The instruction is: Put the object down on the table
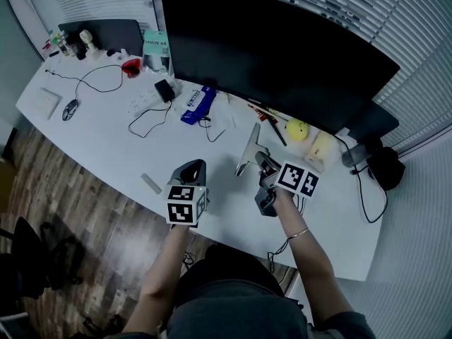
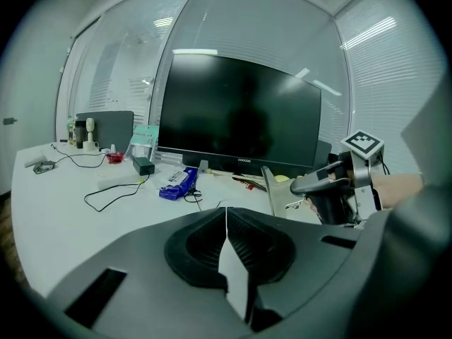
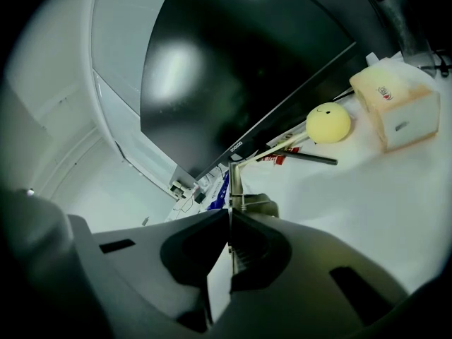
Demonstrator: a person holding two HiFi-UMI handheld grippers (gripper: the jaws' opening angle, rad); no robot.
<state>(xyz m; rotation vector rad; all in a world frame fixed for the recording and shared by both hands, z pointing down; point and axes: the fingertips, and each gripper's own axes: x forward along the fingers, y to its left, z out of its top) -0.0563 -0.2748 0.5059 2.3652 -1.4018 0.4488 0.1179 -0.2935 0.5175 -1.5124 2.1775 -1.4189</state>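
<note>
Your white table (image 1: 99,136) is pretty cluttered: big black monitor (image 1: 282,62) along the back, with a yellow ball (image 1: 297,130) and a beige box (image 1: 321,149) just beside each other in front of it. Farther left you've got a blue packet (image 1: 198,104), a black adapter (image 1: 164,90) and a mouse (image 1: 70,109).

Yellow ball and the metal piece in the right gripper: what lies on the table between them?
A black pen and a small red-printed wrapper lie between the yellow ball and the metal piece; the right gripper view shows it clearly.
</note>
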